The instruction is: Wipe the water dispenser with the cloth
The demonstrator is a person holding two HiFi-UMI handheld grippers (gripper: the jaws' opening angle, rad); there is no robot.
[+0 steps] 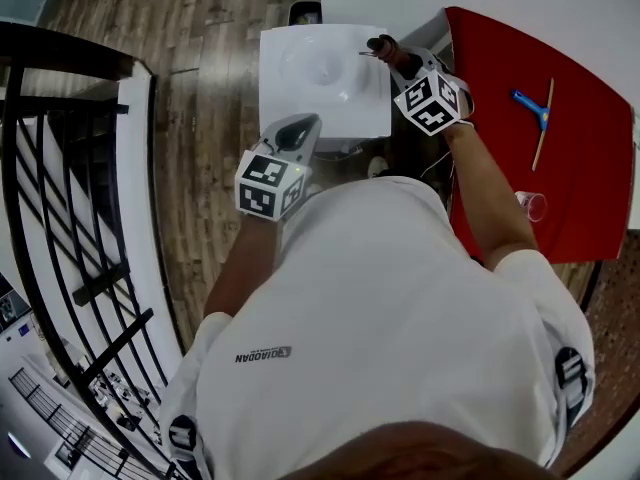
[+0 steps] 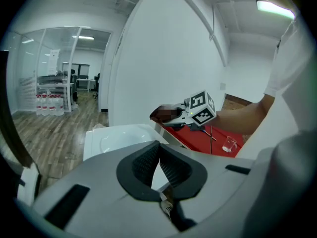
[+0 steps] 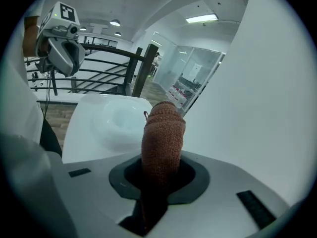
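Note:
The white water dispenser (image 1: 325,73) stands in front of me, its dished top seen from above. My right gripper (image 1: 383,46) is over the top's right rear corner, shut on a brown knitted cloth (image 3: 163,133) that sticks up between the jaws. In the right gripper view the cloth's tip hangs just above the dispenser top (image 3: 114,120), close to the white wall. My left gripper (image 1: 298,128) hovers at the dispenser's near left edge, its black pads (image 2: 146,162) closed together on nothing. The left gripper view shows the dispenser top (image 2: 119,135) below and the right gripper (image 2: 166,114) beyond.
A red table (image 1: 580,148) lies to the right with a blue squeegee (image 1: 535,108) and a clear glass (image 1: 532,205) on it. A black railing (image 1: 60,218) runs along the left over wooden floor (image 1: 200,168). A white wall (image 3: 257,108) rises behind the dispenser.

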